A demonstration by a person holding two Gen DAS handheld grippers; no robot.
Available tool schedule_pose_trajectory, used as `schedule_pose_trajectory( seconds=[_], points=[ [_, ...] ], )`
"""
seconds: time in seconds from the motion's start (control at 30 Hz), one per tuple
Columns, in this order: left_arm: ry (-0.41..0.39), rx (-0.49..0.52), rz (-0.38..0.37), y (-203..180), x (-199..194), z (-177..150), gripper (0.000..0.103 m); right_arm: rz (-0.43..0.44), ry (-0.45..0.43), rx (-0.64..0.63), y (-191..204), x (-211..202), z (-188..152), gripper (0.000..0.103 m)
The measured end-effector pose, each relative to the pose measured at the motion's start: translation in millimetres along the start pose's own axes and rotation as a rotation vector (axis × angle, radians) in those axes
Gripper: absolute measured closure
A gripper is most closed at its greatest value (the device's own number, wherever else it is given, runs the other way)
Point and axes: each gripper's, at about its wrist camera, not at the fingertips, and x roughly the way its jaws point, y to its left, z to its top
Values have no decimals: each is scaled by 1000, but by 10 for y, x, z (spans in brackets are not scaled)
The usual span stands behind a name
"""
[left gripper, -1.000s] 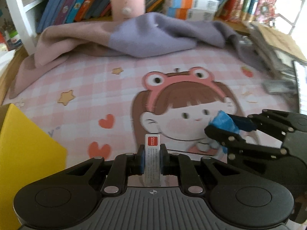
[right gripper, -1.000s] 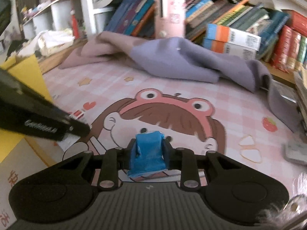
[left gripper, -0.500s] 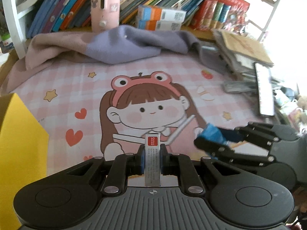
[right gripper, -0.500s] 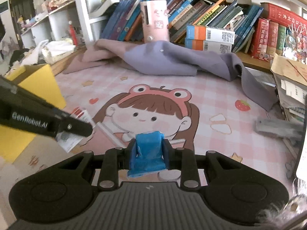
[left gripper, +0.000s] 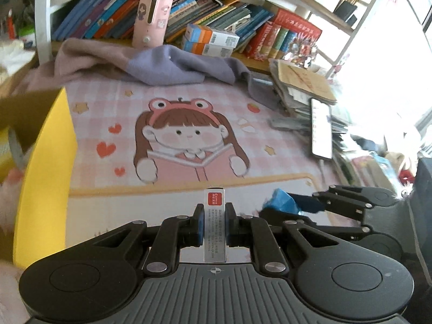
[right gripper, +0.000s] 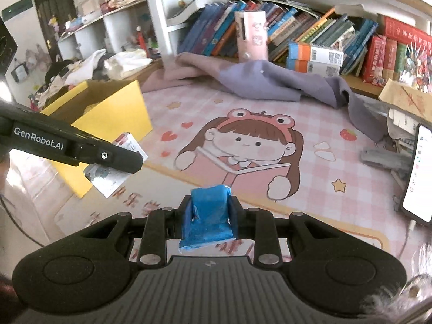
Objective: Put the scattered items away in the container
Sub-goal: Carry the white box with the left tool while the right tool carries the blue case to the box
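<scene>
My left gripper [left gripper: 213,222] is shut on a small white box with a red label [left gripper: 214,224], held in the air above the pink cartoon mat's front edge. It also shows from the side in the right wrist view [right gripper: 116,162]. My right gripper [right gripper: 209,213] is shut on a crumpled blue packet [right gripper: 208,216], which also shows in the left wrist view [left gripper: 282,203]. The open yellow box [right gripper: 113,108] stands at the left of the mat; its wall fills the left of the left wrist view [left gripper: 46,167].
A purple and mauve cloth [left gripper: 162,64] lies at the back of the mat [left gripper: 189,124] in front of a bookshelf [right gripper: 297,35] with a pink case [left gripper: 152,19]. A phone [left gripper: 321,132] and stacked papers [left gripper: 302,86] lie at the right.
Both grippers have pulled back and risen from the mat with their items still held. More of the mat and the yellow box's open top have come into view.
</scene>
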Motion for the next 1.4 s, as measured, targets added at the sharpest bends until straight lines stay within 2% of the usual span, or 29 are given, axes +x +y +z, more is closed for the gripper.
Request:
schedule_pose_trajectory(
  seconds=[0.3, 0.5, 0.7, 1.07, 1.4],
  points=[
    [-20, -33, -123, 214, -300, -404, 90, -112, -25, 6, 471, -262, -49, 77],
    [-74, -5, -160, 432, -673, -649, 90, -171, -49, 16, 920, -416, -134, 77],
    [-80, -20, -178, 707, -1031, -1036, 90, -195, -57, 9, 1501, -535, -277, 77],
    [-121, -76, -137, 1274, -1704, -1679, 90, -137, -54, -10, 2538, -545, -529, 77],
    [-195, -126, -112, 1631, -2127, -1956, 90, -76, -59, -103, 3189, -517, -467, 77]
  ],
)
